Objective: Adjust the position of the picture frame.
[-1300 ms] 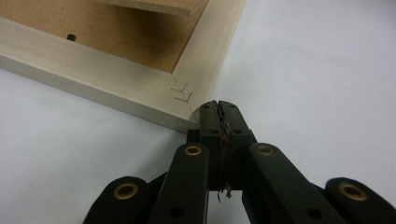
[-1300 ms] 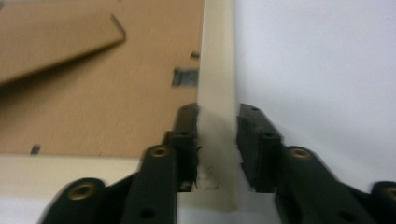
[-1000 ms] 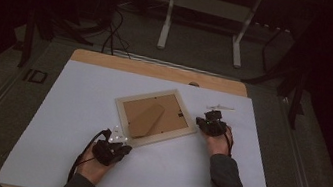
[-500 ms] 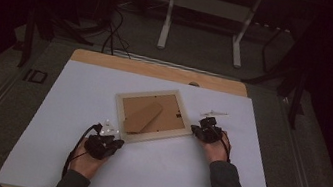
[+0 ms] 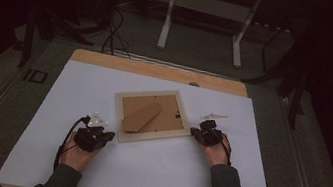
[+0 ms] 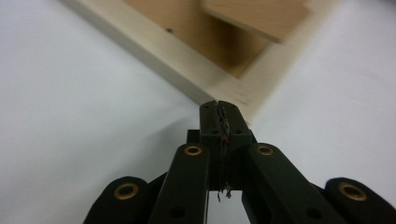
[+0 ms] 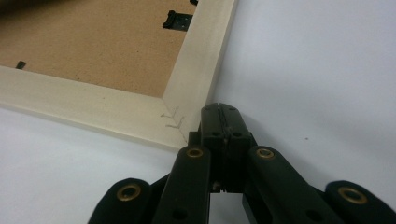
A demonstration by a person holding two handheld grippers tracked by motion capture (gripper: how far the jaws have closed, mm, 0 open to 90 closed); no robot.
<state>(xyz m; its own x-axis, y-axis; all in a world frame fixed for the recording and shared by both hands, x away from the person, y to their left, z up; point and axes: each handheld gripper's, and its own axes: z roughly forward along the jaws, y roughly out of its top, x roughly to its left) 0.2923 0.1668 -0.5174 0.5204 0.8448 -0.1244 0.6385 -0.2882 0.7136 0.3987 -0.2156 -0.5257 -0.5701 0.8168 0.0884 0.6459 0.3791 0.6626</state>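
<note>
With both jaws pressed together and empty, each hand-held gripper, left [image 5: 98, 131] and right [image 5: 203, 131], should nudge the face-down picture frame [image 5: 153, 116] evenly by opposite corners

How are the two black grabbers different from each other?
The left gripper sits near the picture frame's near-left corner, lower on the white table; the right gripper sits at the frame's right corner, farther up the table. In the right gripper view its tip seems right against the frame's edge, while in the left gripper view the left gripper's tip points at a corner, and touching cannot be told. Both are black, shut and hold nothing.
</note>
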